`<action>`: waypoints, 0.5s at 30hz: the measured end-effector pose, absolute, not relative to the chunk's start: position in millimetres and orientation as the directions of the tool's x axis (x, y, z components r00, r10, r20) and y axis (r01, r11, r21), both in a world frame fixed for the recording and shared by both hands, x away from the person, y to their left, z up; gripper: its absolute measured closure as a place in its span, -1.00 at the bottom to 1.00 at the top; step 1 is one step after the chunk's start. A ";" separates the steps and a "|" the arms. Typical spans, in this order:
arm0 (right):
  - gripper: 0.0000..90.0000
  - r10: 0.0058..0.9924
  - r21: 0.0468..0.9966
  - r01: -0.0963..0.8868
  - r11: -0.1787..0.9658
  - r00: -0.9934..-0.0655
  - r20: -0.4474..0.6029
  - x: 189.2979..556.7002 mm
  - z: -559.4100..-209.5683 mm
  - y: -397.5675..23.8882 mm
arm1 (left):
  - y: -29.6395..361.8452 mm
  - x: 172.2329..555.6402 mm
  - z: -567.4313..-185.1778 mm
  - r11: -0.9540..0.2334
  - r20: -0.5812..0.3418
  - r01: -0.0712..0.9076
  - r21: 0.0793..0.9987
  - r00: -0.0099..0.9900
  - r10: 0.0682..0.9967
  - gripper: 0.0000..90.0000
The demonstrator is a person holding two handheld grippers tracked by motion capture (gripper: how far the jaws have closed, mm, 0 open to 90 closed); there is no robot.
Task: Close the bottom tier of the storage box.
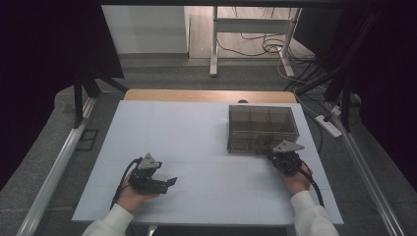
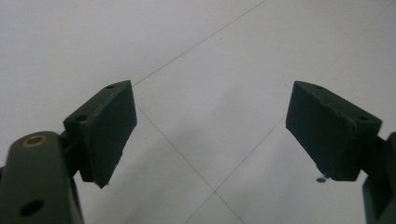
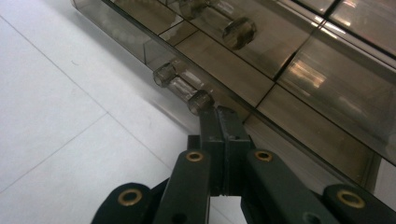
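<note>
i see the smoky plastic box (image 1: pixel 263 127) at the table's (image 1: pixel 196 147) far right. my right gripper (image 3: pixel 219 112), jaws pressed together, touches its front latch (image 3: pixel 183 89). left gripper (image 2: pixel 210 135) gapes, empty. rigid, light, slippery; i'd take the latch.
</note>
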State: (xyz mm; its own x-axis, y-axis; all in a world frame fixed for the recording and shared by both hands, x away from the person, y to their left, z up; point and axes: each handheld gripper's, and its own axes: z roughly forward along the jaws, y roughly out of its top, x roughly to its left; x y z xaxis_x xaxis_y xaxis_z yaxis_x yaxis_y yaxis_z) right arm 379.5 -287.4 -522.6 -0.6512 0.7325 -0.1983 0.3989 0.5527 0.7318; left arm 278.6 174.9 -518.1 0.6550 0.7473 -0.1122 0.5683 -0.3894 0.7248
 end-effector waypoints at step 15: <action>0.99 0.744 0.738 0.401 0.543 -0.638 -0.201 390.3 -522.4 -285.0 | 175.2 278.6 -518.0 -0.389 -0.112 0.568 0.725 0.655 0.747 -0.64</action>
State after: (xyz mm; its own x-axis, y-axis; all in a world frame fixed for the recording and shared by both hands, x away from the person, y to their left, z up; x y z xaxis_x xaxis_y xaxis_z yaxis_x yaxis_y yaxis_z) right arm 390.3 -285.0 -522.4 -0.6378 0.7435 -0.2008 0.4008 0.5430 0.7379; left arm 278.6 175.2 -518.0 0.6551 0.7472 -0.1120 0.5677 -0.3891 0.7255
